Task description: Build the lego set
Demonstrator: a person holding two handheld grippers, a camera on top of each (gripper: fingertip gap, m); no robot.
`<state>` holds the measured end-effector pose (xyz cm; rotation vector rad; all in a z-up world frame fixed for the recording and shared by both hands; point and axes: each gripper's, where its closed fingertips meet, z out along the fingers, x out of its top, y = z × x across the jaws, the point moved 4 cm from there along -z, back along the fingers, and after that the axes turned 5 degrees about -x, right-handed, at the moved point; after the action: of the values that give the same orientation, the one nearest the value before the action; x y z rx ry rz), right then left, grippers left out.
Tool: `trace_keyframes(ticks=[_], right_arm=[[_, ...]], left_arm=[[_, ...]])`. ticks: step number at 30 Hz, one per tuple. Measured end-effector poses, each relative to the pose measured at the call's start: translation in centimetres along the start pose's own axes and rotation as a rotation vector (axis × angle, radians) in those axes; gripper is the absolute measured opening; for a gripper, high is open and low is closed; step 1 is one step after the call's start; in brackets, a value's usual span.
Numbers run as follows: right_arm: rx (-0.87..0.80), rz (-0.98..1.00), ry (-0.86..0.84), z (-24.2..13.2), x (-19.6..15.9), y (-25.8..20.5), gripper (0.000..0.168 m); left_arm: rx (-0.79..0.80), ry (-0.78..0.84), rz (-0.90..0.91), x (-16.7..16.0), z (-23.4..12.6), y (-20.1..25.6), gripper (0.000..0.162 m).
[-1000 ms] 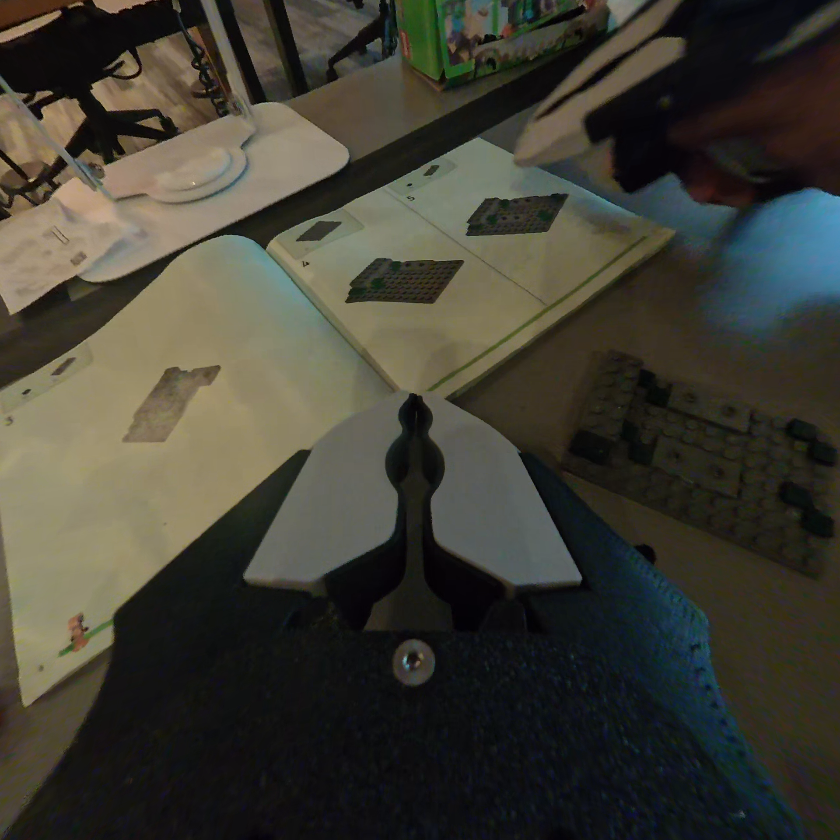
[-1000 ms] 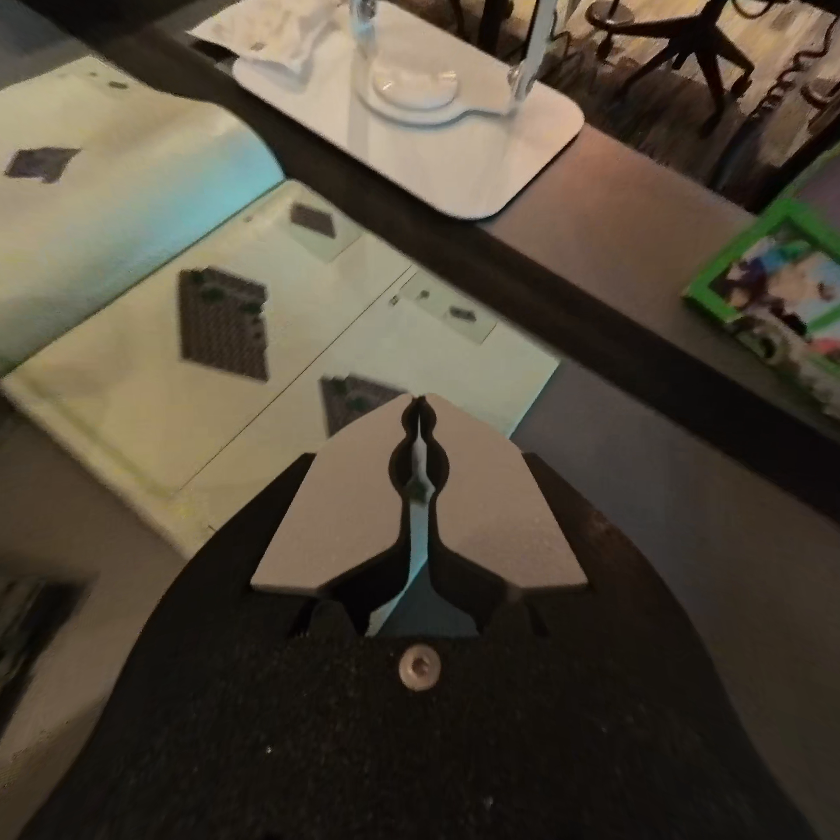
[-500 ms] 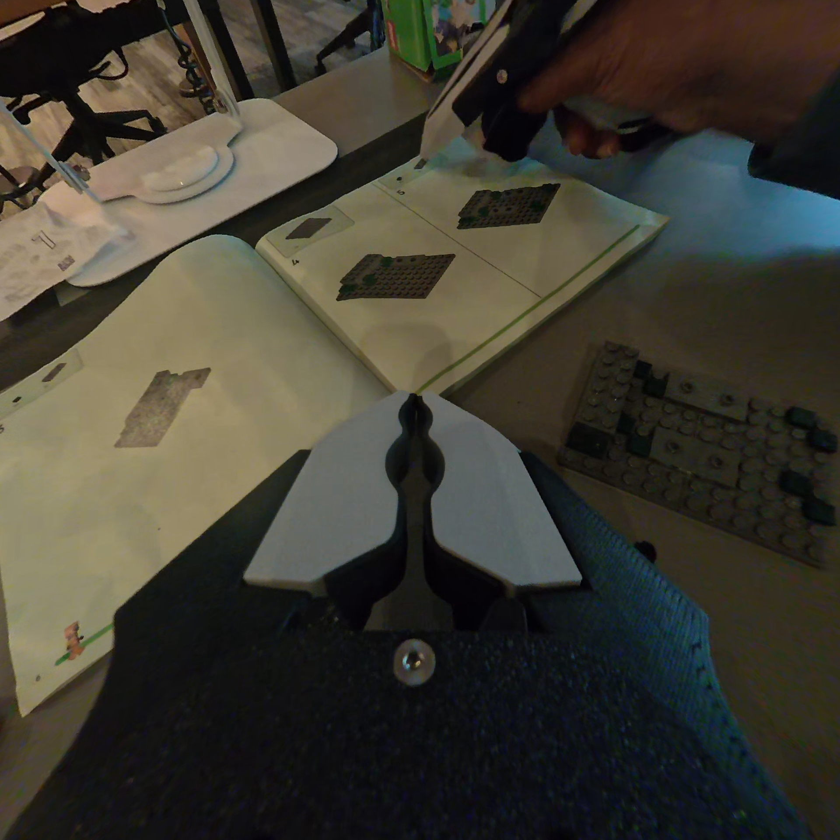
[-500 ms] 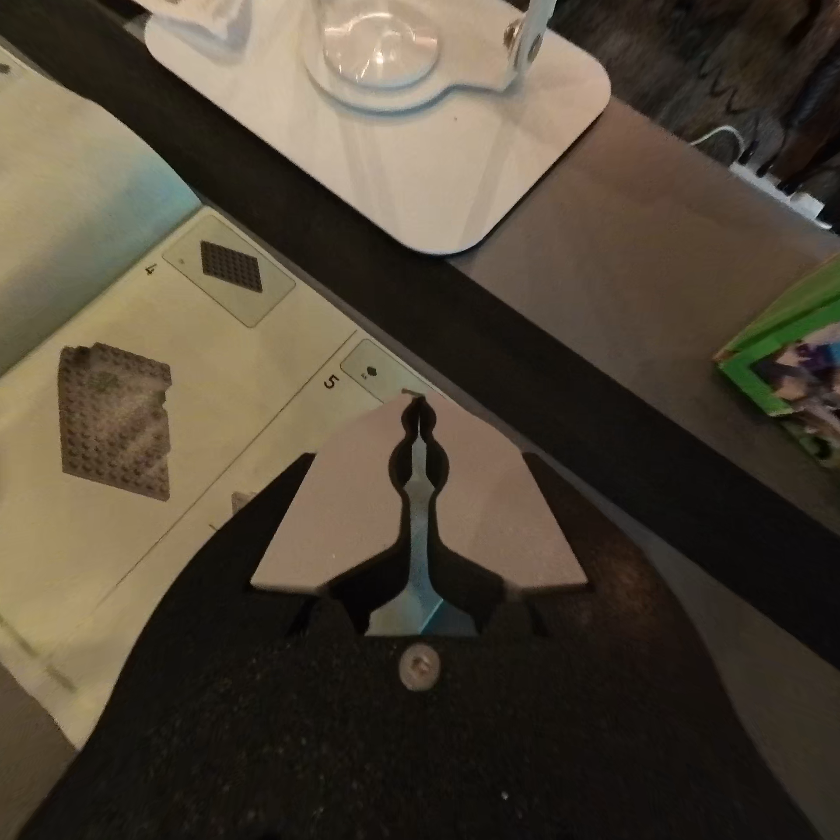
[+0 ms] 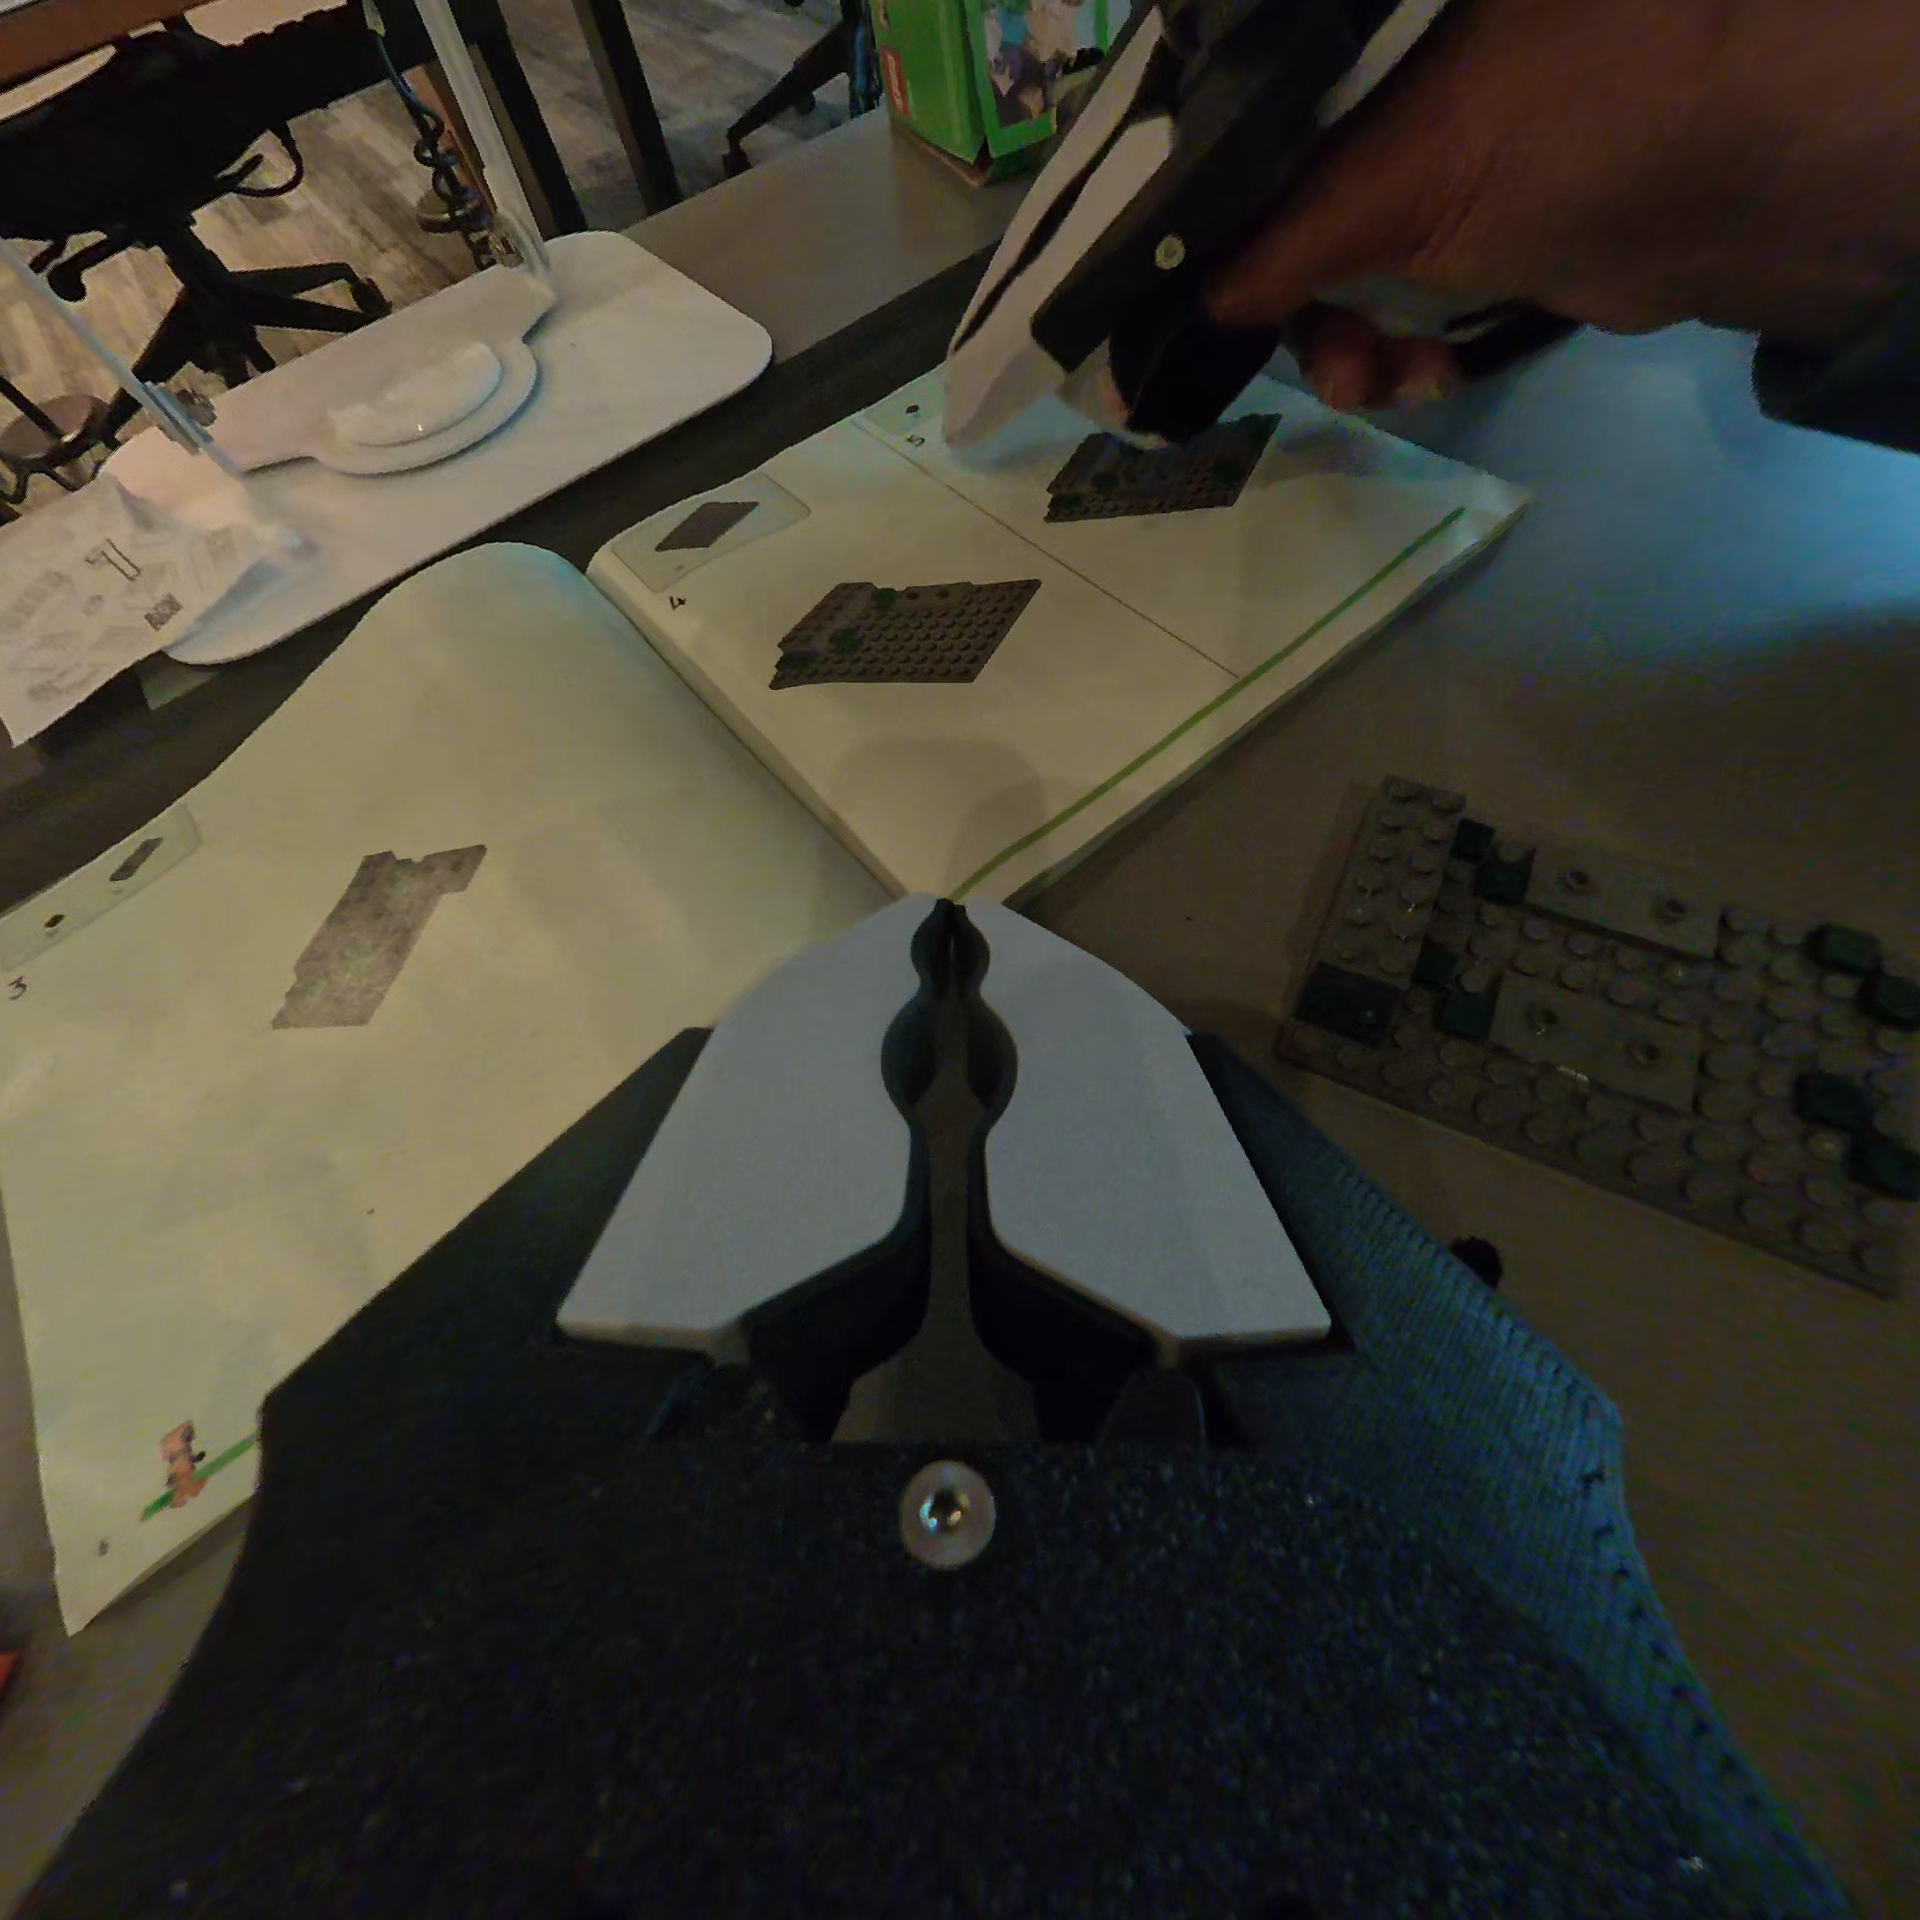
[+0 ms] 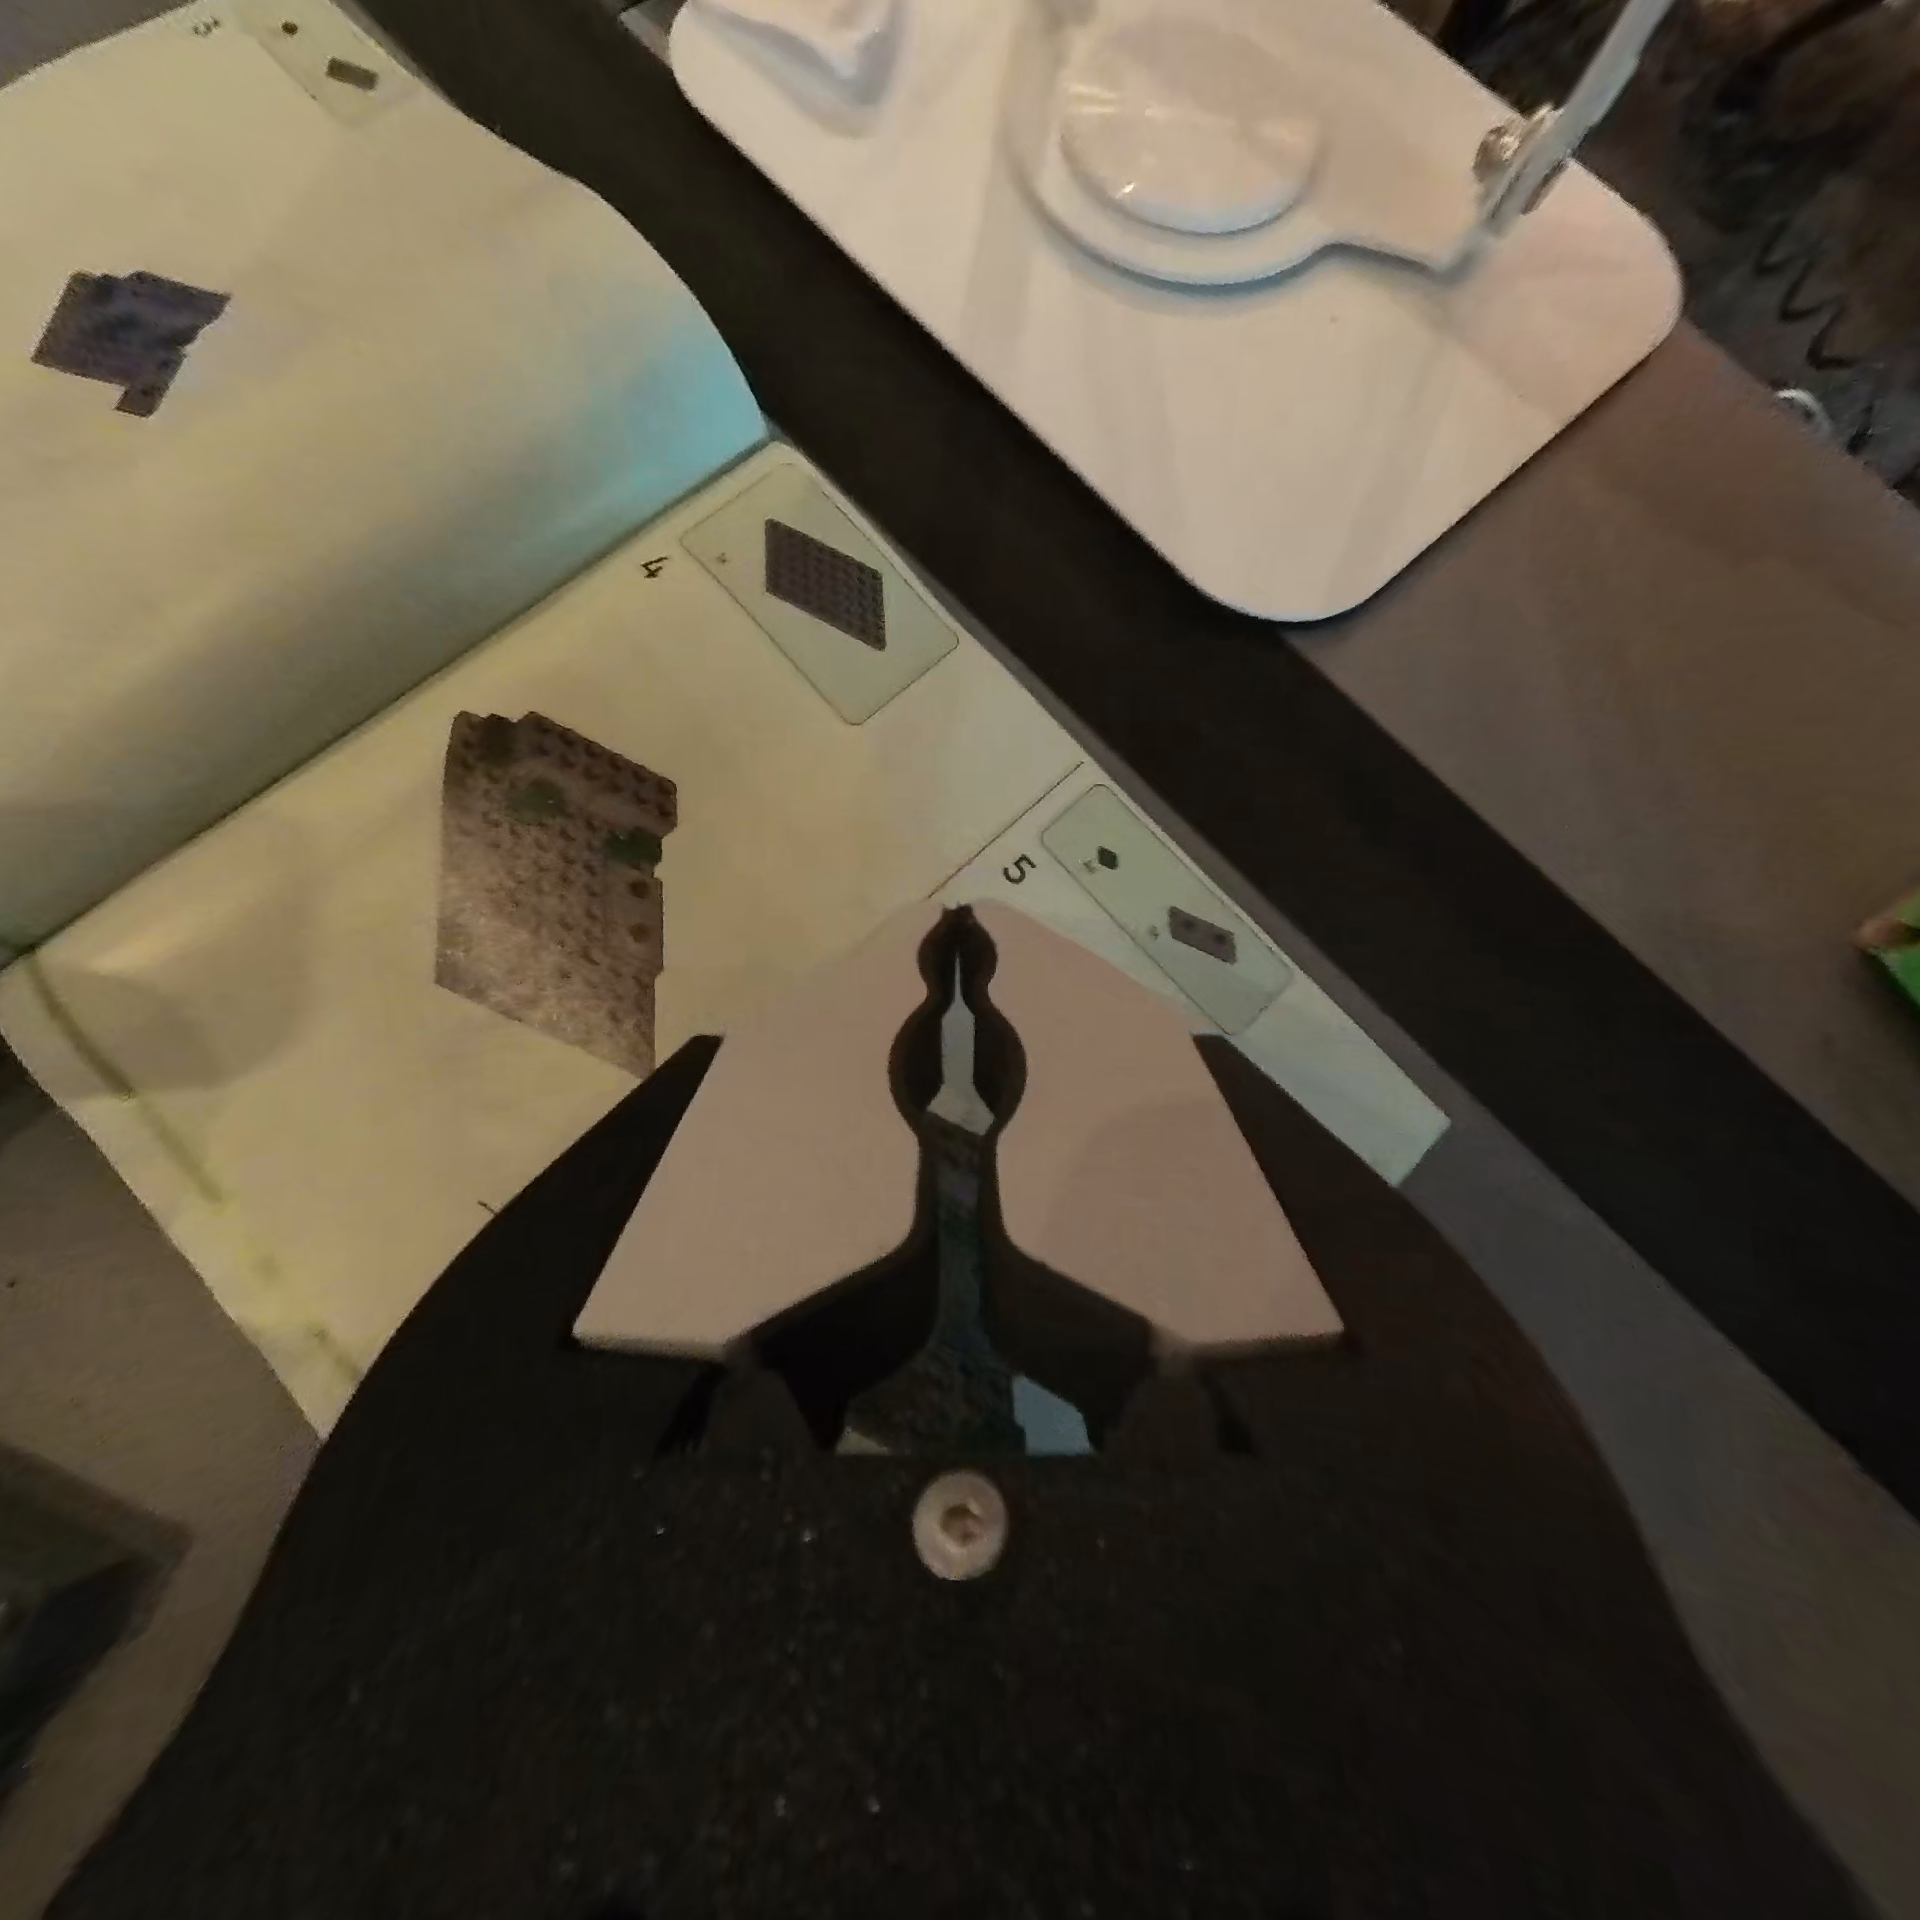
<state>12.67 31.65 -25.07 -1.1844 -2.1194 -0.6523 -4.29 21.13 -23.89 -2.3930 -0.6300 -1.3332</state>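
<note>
Both tongs are clenched on nothing. The right tongs (image 5: 971, 416) are touching the booklet (image 5: 935, 665), checking a step; next, open and pick a piece for the grey plate (image 5: 1621, 1029) beside the booklet. The left tongs (image 5: 948, 914) are waiting near it.

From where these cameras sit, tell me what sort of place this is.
Probably an office or lab workspace, not a home. Black rolling office chairs stand on the floor behind the grey table, and a white stand base sits by the open instruction booklet and the half-built lego plate.
</note>
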Motion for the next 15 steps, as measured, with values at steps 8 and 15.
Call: trace_keyframes(ticks=[8, 15], right_arm=[[-0.005, 0.011, -0.010, -0.1, -0.4, 0.2, 0.000], [-0.034, -0.025, -0.019, -3.6, -2.5, -0.6, 0.000]], left_arm=[[0.010, -0.003, 0.007, -0.1, -0.1, -0.2, 0.000], [0.014, -0.011, 0.028, -0.1, 0.0, 0.0, 0.000]])
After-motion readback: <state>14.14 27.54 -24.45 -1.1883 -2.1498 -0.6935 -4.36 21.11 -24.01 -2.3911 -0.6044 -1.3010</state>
